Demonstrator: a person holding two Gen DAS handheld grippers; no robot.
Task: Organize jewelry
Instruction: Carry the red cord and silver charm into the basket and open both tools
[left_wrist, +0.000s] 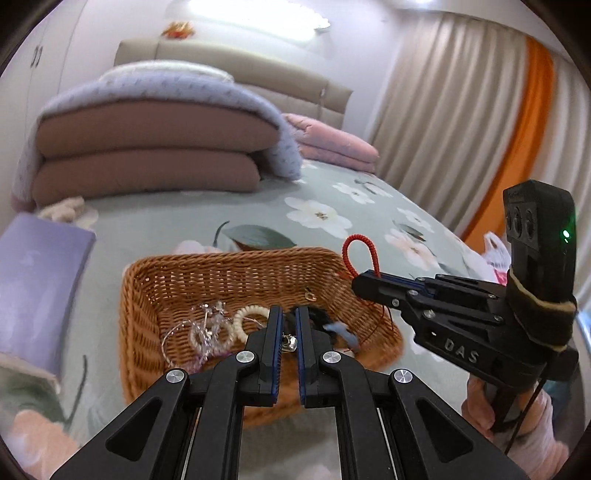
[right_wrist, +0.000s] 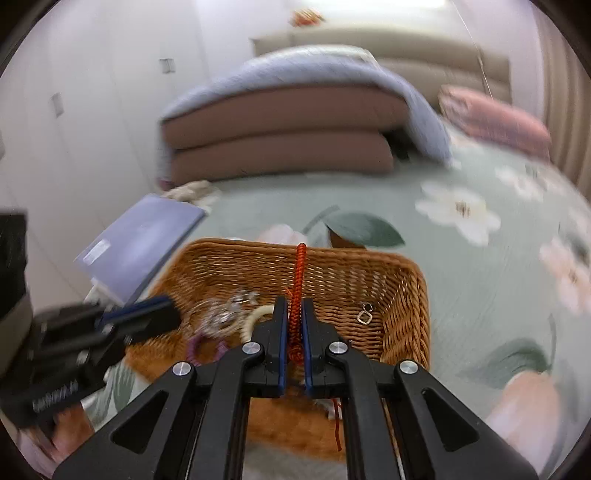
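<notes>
In the left wrist view, the left gripper hovers low over the wicker basket at centre frame, its jaws nearly closed on a small silver charm; whether it is truly pinched cannot be told. Right of centre, the right gripper is clamped on a red braided cord whose loop stands above the basket's right rim. A beaded white bracelet and silvery clear pieces lie inside.

In the right wrist view, the cord runs upright between the closed jaws of the right gripper, over the basket. Lowering it clear of the small silver pendant would avoid tangling. The left gripper crowds the lower left, and a lavender book lies beside the basket.
</notes>
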